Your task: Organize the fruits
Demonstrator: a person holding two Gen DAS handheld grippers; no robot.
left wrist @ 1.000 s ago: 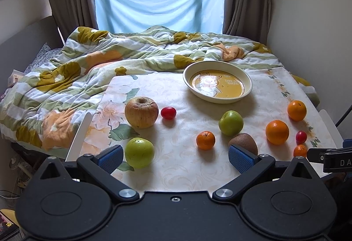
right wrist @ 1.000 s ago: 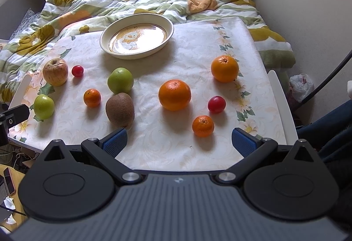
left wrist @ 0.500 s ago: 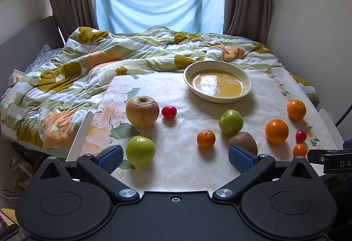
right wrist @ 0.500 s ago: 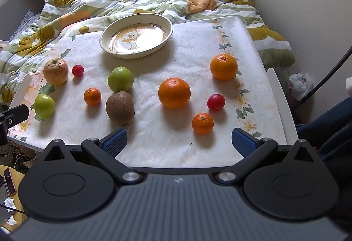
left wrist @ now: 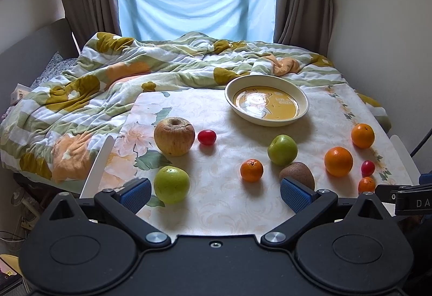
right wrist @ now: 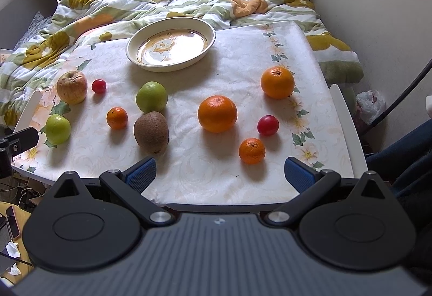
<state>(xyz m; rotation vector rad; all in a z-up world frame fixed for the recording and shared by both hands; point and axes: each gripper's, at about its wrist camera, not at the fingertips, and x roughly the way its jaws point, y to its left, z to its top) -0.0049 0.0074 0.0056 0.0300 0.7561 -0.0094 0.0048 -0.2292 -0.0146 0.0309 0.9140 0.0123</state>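
Right tongs (right wrist: 218,173) nearer small orange (right wrist: 251,150).

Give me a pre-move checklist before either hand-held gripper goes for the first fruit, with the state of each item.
1. Left hand-held gripper open and holding nothing: ok.
2. Right hand-held gripper open and holding nothing: ok.
3. Plate has room for fruit: ok, nothing lies in it.
4. Fruit within view and apart enough to grasp: mostly ok; the kiwi sits tight against a green apple, and whether they touch I cannot tell.
5. Nearest target for the right side, the small mandarin, free of neighbours: ok.
6. Nearest target for the left side, the other green apple, free of neighbours: ok.
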